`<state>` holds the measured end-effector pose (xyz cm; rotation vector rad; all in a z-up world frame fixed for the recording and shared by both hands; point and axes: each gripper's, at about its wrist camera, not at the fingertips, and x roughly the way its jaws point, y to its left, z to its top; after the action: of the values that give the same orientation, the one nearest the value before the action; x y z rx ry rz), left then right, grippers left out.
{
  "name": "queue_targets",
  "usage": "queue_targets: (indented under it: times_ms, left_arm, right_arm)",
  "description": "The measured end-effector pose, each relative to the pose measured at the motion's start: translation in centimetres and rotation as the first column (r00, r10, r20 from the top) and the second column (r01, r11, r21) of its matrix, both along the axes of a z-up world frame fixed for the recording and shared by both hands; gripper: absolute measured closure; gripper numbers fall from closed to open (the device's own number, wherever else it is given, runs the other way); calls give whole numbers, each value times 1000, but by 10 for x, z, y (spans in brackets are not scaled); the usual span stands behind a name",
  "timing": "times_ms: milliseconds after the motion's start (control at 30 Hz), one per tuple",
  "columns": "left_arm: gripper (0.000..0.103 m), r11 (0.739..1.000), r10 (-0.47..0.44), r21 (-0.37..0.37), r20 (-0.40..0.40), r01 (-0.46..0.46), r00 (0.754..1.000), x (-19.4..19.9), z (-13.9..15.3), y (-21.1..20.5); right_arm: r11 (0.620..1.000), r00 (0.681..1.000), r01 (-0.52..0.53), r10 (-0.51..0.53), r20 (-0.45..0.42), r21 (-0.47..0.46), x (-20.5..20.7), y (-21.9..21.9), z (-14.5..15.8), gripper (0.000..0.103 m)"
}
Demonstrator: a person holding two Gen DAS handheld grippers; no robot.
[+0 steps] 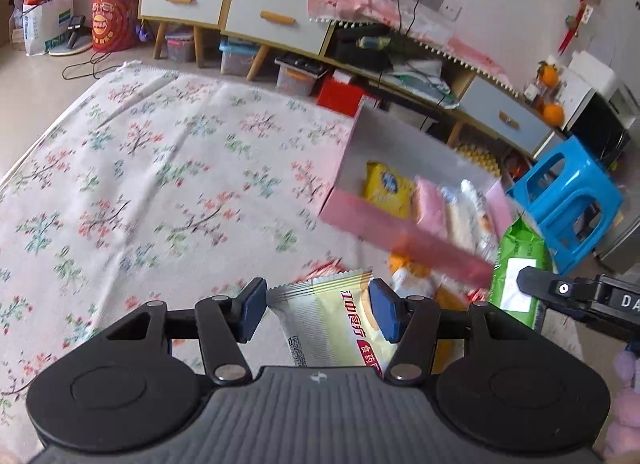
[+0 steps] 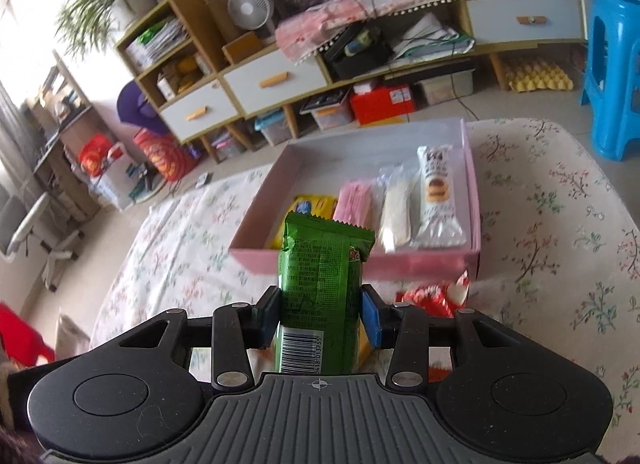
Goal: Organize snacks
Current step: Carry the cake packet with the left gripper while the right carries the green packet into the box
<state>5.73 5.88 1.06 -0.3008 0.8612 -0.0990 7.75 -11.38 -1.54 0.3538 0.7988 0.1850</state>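
My left gripper (image 1: 318, 308) is shut on a cream snack packet (image 1: 332, 320) with red lettering, held above the floral cloth. My right gripper (image 2: 320, 314) is shut on a green snack packet (image 2: 320, 288), just in front of the pink box (image 2: 360, 262); this green packet also shows in the left wrist view (image 1: 516, 264). The pink box (image 1: 400, 236) holds a yellow packet (image 2: 310, 205), a pink packet (image 2: 354, 201), a clear-wrapped white snack (image 2: 396, 211) and a white cake packet (image 2: 438, 199), lying side by side.
Loose red and orange packets (image 2: 434, 296) lie on the floral cloth (image 1: 160, 183) in front of the box. A blue plastic stool (image 1: 568, 203) stands to the right. A low cabinet with drawers (image 2: 280, 79) lines the far wall.
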Motion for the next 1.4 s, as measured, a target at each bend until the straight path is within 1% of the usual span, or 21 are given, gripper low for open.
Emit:
queue_targets:
  times_ms: [133,300,567,633,700,867,933,967,1100,1167,1267,1400]
  left_arm:
    - [50,1000,-2,-6,32,2,999,11,8,-9]
    - [50,1000,-5,-25,62,6,998,27,13,-21]
    - [50,1000,-24,-2,106,24,994,52,10,-39]
    - [50,999,-48,15,117,47,992,60,9,-42]
    - [50,997,-77,32,121,73,990,68,9,-45]
    - [50,986,-156,71,126,148,980,96,1,-55]
    - [50,979,-193,96,121,182,974,105,-2,-60]
    - [50,974,-210,114,121,197,970,110,-3,-62]
    - [50,953,-270,175,114,248,956,119,-7,-69]
    - [50,940,-301,198,107,276,948,121,-10,-73]
    - [50,926,-332,222,90,306,939,123,-13,-75]
    - [50,913,-356,241,70,330,932,123,-17,-74]
  right_arm:
    - [999,999,32,-32,14,9,11,-5,4,62]
    - [997,997,69,-70,21,46,24,-9,6,62]
    - [985,990,132,-136,30,108,43,-22,0,62]
    - [987,992,123,-125,16,105,53,-26,-3,62]
    - [986,993,115,-116,-1,124,65,-32,-5,62]
    - [980,991,130,-124,-46,151,107,-48,-10,62]
    - [982,994,104,-96,-58,154,126,-50,-12,62]
    - [986,995,85,-77,-58,141,135,-49,-13,62]
    - [1000,998,-1,3,-70,23,169,-41,-18,62]
    - [1000,996,-31,31,-89,-1,181,-37,-24,62]
    - [993,988,-110,105,-116,-37,198,-27,-33,62]
    - [974,972,-208,196,-128,-92,215,-9,-38,62]
